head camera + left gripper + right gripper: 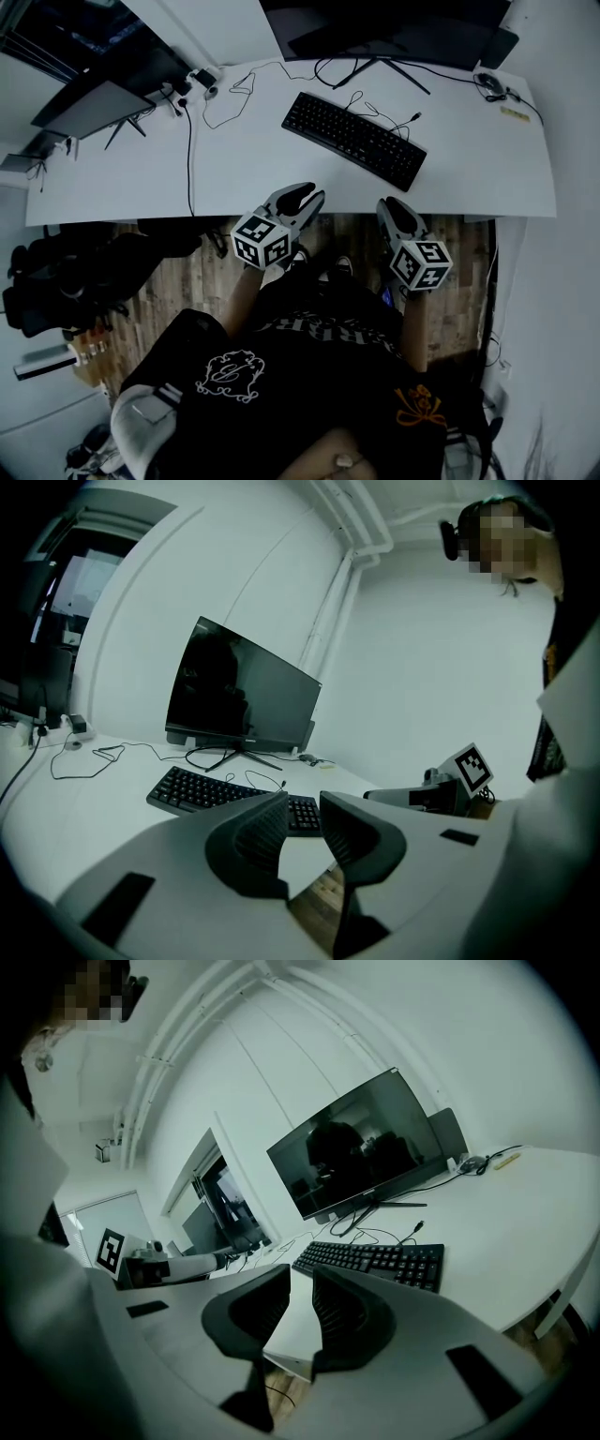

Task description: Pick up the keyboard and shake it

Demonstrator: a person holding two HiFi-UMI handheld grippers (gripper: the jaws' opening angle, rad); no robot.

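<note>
keyboard (354, 141): on white desk (469, 178), ahead of both grippers, untouched. long axis slants far-left to near-right; near end closer to right gripper (394, 208). left gripper (302, 195) likewise: jaws narrowly apart, empty.

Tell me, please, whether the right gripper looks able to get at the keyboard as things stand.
Probably yes. The right gripper hangs at the near edge of the desk, jaws slightly apart and empty. The keyboard lies just beyond on bare desktop, with nothing standing between them.
</note>
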